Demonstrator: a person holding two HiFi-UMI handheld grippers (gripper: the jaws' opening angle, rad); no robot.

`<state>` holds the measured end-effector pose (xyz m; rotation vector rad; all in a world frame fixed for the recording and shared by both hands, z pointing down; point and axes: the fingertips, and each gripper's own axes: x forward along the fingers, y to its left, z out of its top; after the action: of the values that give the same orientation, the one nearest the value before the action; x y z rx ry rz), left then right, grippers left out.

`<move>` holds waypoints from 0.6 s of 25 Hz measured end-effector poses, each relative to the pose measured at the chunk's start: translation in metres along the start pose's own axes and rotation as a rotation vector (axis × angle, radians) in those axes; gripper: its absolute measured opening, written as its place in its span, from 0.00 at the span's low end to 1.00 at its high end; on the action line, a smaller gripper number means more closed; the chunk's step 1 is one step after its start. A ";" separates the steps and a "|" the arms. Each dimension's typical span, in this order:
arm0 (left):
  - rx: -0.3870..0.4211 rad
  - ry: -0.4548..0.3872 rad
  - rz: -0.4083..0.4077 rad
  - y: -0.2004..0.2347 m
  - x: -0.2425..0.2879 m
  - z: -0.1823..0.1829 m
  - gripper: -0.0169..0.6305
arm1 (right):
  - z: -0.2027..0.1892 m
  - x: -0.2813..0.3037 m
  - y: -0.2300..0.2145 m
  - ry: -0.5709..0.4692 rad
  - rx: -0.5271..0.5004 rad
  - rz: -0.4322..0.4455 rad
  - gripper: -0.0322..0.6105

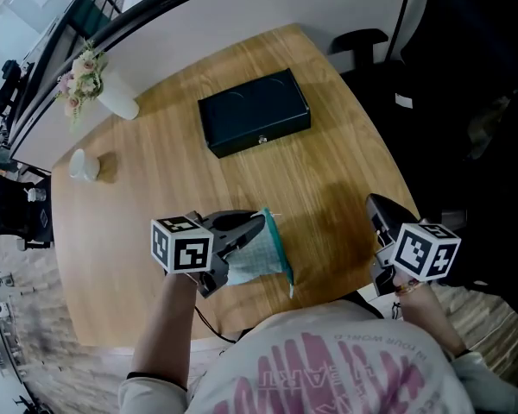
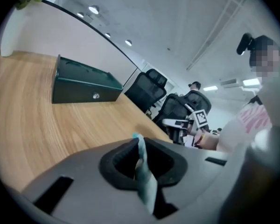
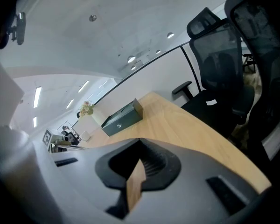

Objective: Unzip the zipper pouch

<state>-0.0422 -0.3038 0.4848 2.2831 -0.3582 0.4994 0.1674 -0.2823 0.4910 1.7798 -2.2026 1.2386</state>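
Note:
A pale teal zipper pouch (image 1: 261, 255) lies on the wooden table (image 1: 328, 171) near its front edge, its teal zipper side toward the right. My left gripper (image 1: 261, 223) is over the pouch's far end and shut on it. In the left gripper view a thin teal edge of the pouch (image 2: 143, 171) stands pinched between the jaws of the left gripper (image 2: 138, 146). My right gripper (image 1: 376, 205) hovers off to the right of the pouch, apart from it, jaws together and holding nothing. The right gripper view shows the right gripper (image 3: 139, 164) with only a sliver of table between its jaws.
A black box (image 1: 254, 112) with a small latch lies at the middle back of the table. A white vase with flowers (image 1: 112, 93) and a small white cup (image 1: 84, 166) stand at the back left. Black office chairs (image 1: 358, 46) crowd the table's right side.

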 end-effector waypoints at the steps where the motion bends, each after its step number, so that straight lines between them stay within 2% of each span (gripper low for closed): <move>1: 0.008 -0.034 -0.036 -0.011 -0.005 0.002 0.08 | -0.001 -0.001 0.003 0.002 -0.005 0.008 0.05; 6: 0.060 -0.225 -0.145 -0.056 -0.035 0.009 0.07 | -0.011 -0.006 0.031 0.019 -0.009 0.087 0.05; 9: 0.081 -0.350 -0.172 -0.079 -0.054 0.017 0.07 | -0.014 -0.012 0.062 0.036 0.004 0.193 0.05; 12: 0.108 -0.465 -0.191 -0.101 -0.072 0.027 0.06 | -0.008 -0.024 0.109 0.047 0.008 0.381 0.05; 15: 0.156 -0.525 -0.193 -0.121 -0.082 0.033 0.06 | 0.002 -0.045 0.164 0.057 -0.011 0.624 0.05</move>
<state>-0.0586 -0.2380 0.3508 2.5493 -0.3556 -0.1862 0.0453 -0.2453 0.3785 1.0496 -2.8262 1.3253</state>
